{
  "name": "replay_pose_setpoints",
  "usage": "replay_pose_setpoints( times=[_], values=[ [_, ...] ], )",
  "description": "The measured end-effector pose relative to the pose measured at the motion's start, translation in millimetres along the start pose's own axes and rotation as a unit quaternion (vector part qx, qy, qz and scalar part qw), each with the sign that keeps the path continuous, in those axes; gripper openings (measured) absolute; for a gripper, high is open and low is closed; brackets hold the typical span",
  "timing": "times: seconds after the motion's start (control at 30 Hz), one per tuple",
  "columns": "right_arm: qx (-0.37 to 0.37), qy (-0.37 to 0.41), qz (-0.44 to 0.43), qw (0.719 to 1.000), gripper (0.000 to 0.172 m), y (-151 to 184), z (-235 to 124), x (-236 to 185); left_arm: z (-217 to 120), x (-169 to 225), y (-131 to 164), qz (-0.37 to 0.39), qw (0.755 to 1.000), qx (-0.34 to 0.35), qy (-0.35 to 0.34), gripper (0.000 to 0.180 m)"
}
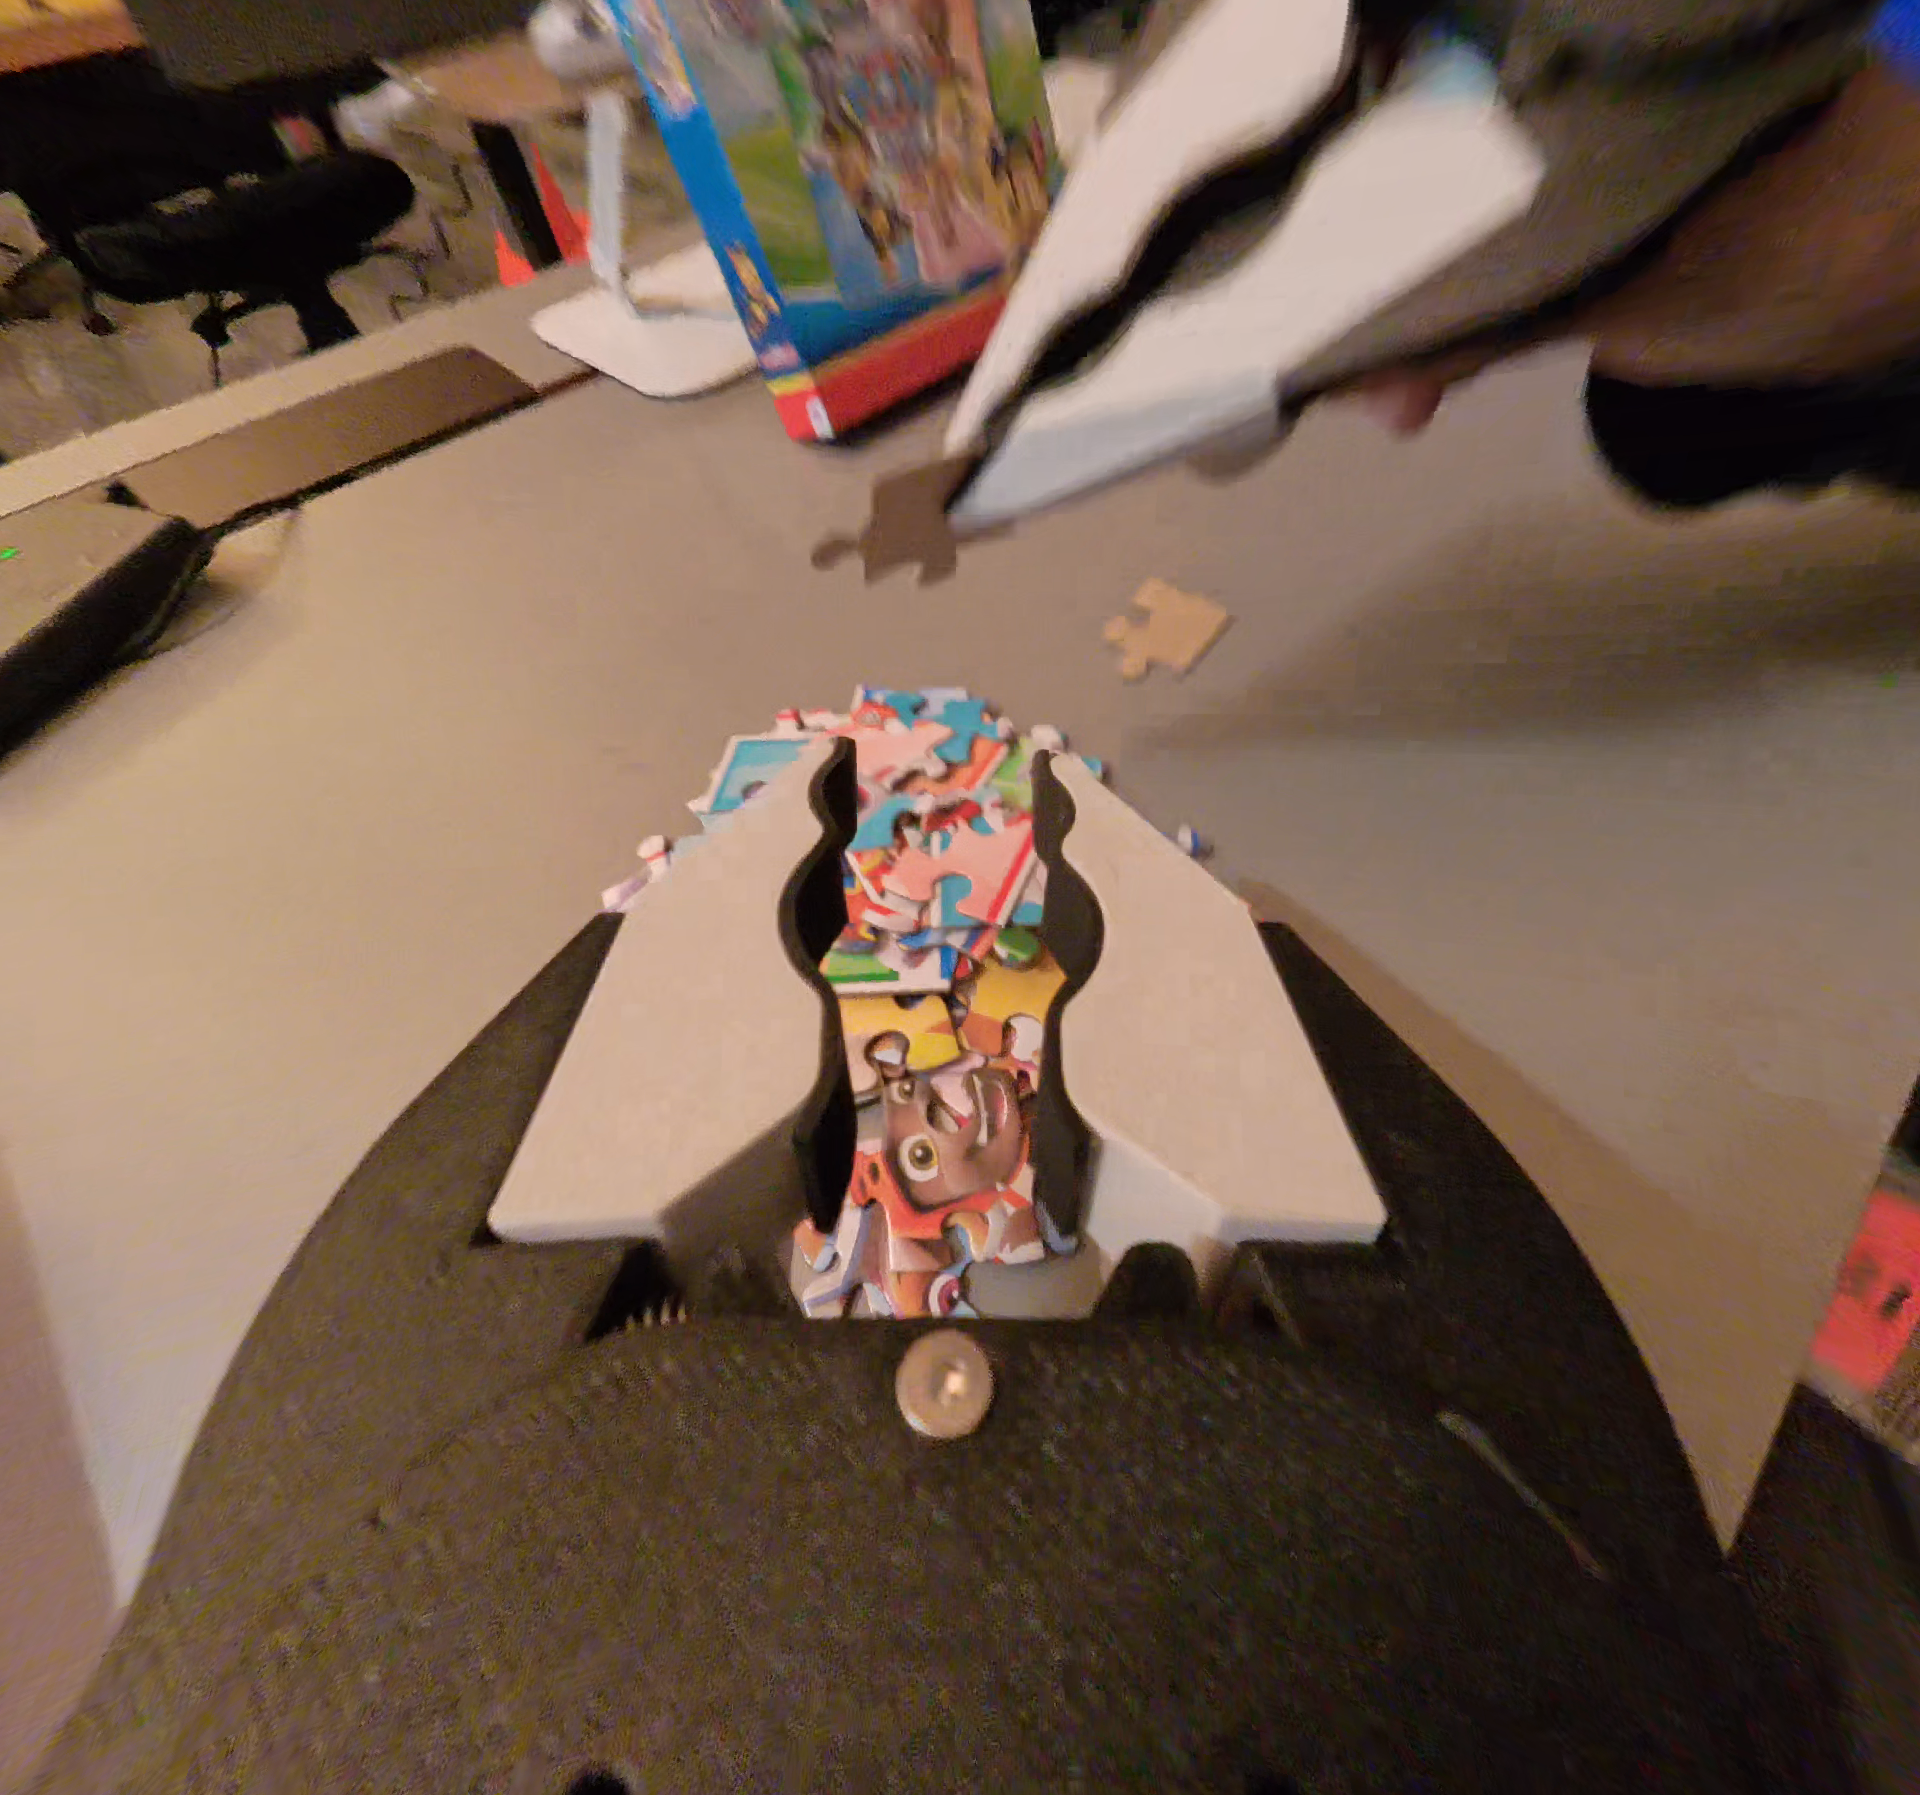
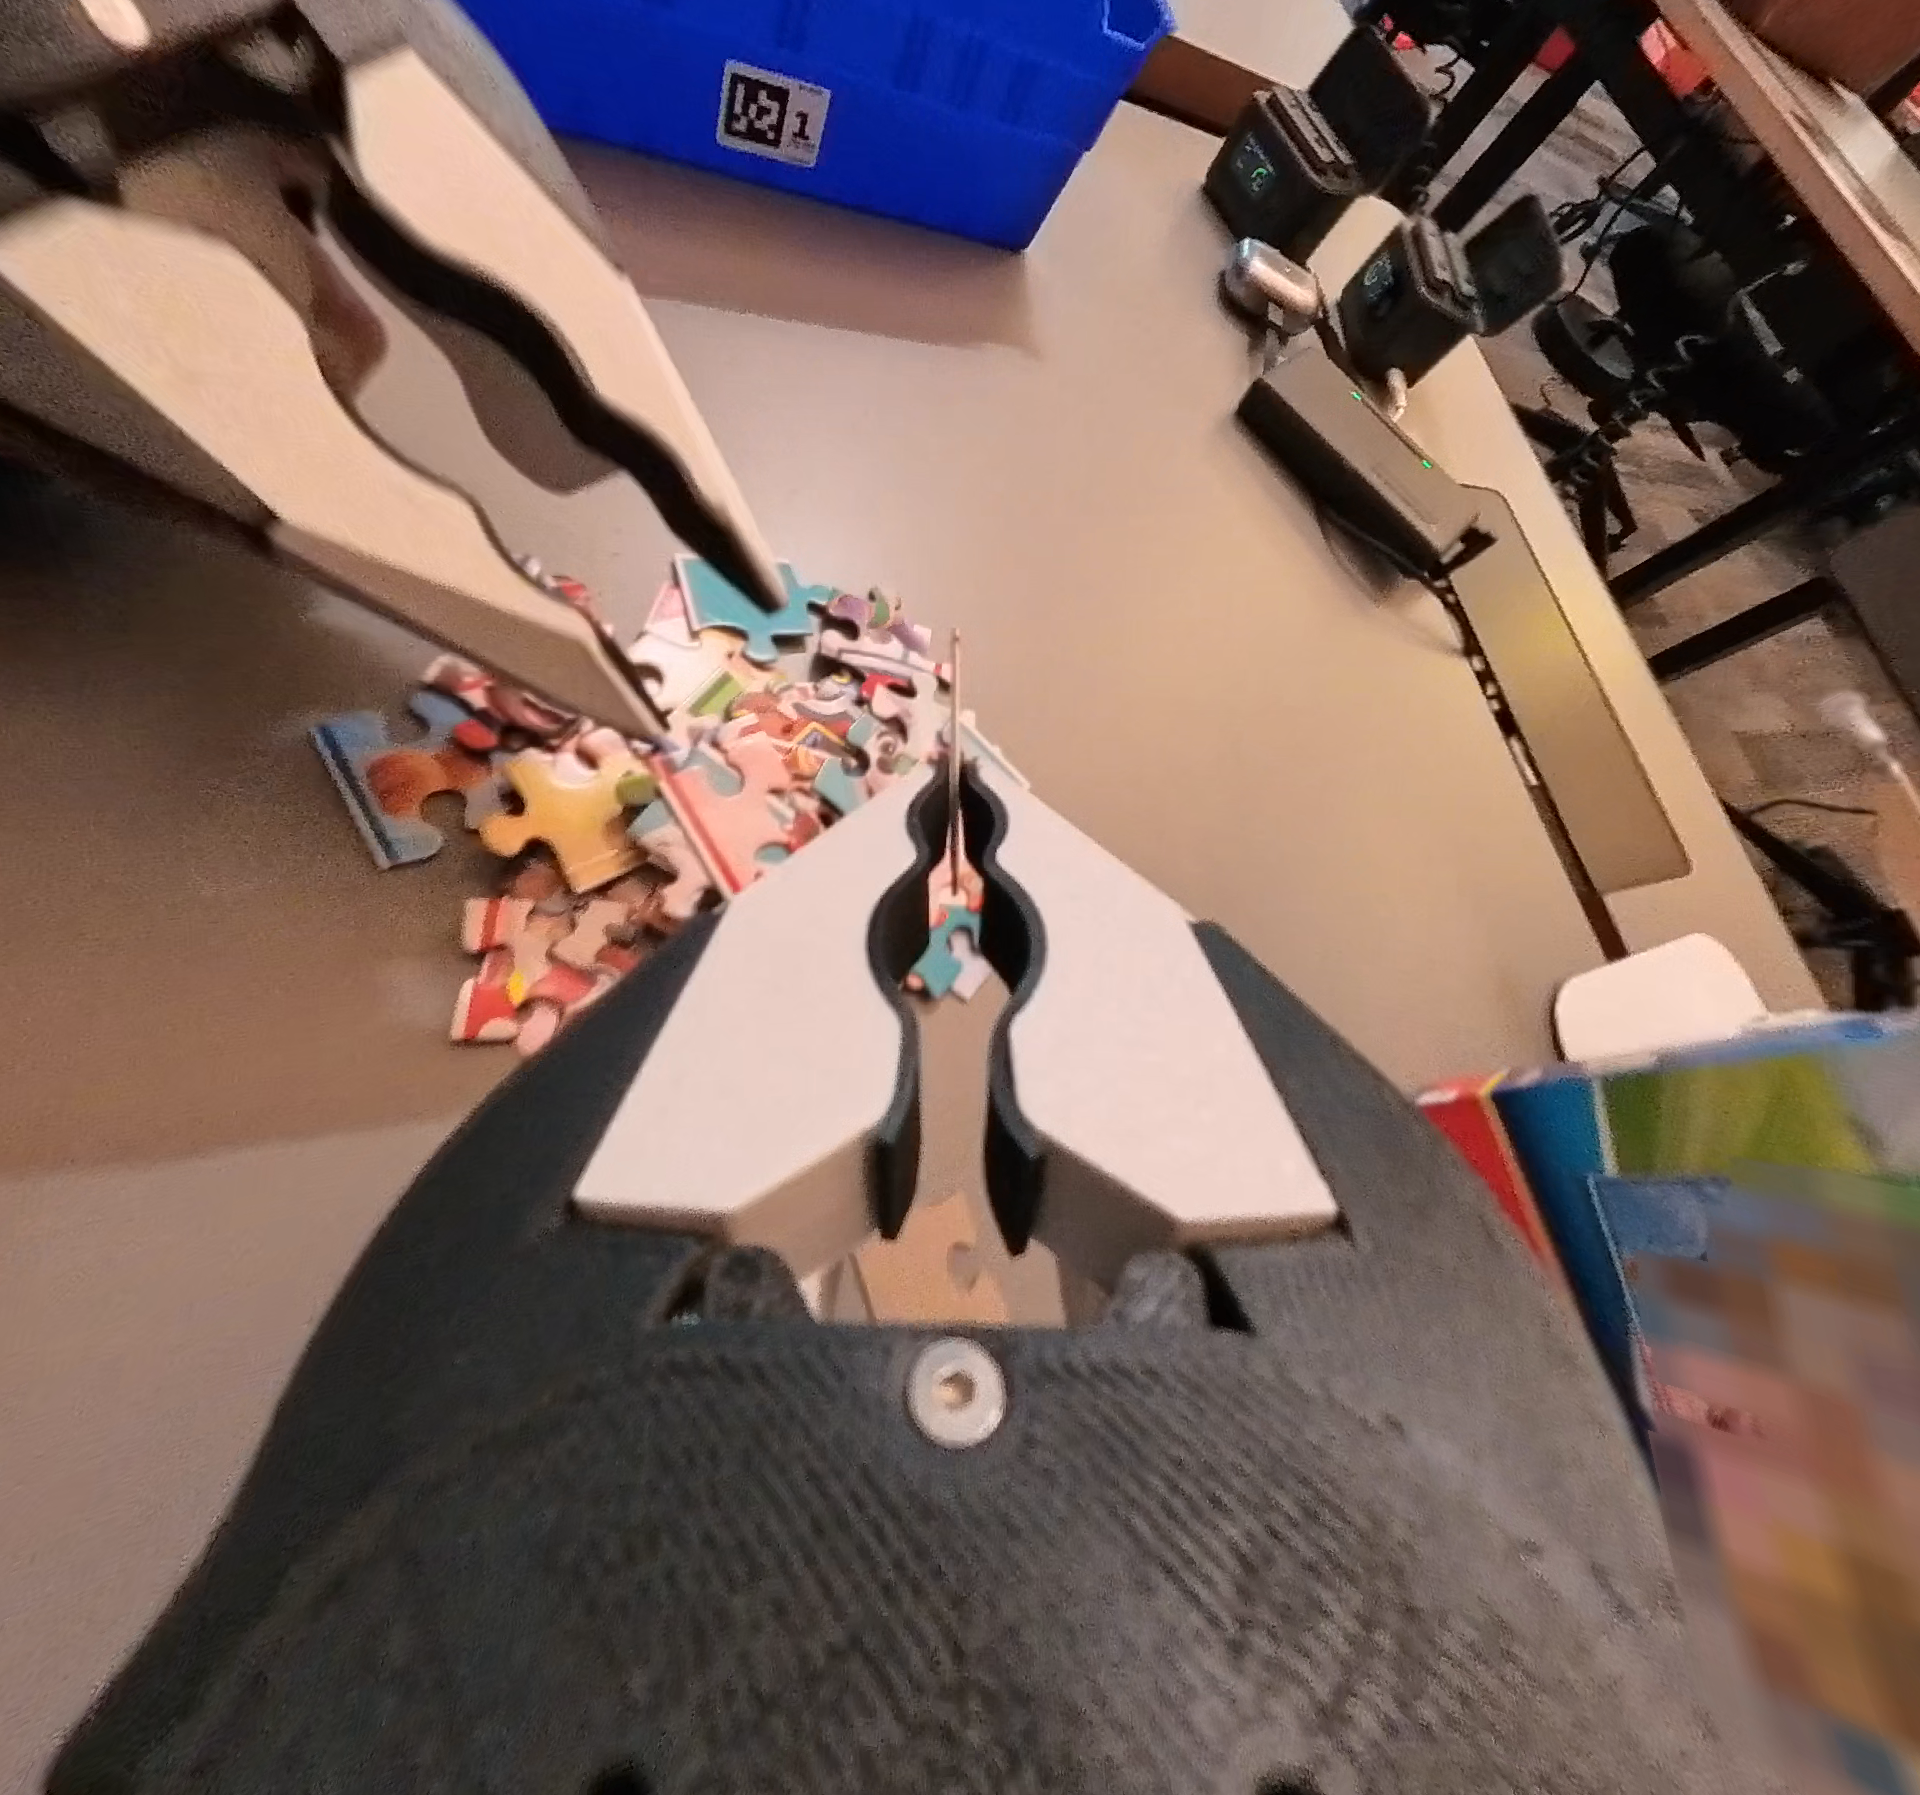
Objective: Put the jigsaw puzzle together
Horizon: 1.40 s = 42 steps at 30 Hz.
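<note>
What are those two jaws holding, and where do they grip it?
The right gripper pinches a puzzle piece edge-on near one end. The left gripper is open over the puzzle pile, holding nothing.

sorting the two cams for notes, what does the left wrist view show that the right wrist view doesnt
Only the left wrist view: a loose face-down puzzle piece on the table, a white stand base and office chairs.

Only the right wrist view: a blue bin and black devices at the table edge.

Both: the heap of colourful puzzle pieces, the puzzle box, the open left gripper over the heap, and the right gripper pinching one puzzle piece.
</note>
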State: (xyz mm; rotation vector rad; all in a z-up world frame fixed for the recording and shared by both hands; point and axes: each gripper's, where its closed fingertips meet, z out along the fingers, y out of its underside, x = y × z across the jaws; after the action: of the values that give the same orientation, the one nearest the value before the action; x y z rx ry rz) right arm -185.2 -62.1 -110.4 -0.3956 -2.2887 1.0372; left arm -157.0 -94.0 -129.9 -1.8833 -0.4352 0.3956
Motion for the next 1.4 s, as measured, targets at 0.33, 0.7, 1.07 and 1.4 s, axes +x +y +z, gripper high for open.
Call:
replay_pose_setpoints(
  times=[0.33,0.7,1.07,1.4],
  values=[
    [0.009,-0.068,0.094,0.993,0.039,13.1,12.3,-4.7,-51.8,-39.5,-30.8,-0.132,0.978,0.160,-0.030,0.029],
    [-0.122,-0.108,0.182,0.970,0.080,139.8,-20.5,-12.2,-36.6,-18.9,-32.5,-0.122,0.982,0.146,0.004,0.029],
    [-0.125,-0.124,0.157,0.972,0.033,137.4,-29.5,-24.4,-32.4,2.1,-41.0,-0.081,0.986,0.146,0.013,0.026],
    [-0.026,-0.156,0.164,0.974,0.000,94.1,-61.4,-36.5,-17.4,32.2,-39.7,-0.073,0.985,0.132,0.079,0.031]
  ],
)
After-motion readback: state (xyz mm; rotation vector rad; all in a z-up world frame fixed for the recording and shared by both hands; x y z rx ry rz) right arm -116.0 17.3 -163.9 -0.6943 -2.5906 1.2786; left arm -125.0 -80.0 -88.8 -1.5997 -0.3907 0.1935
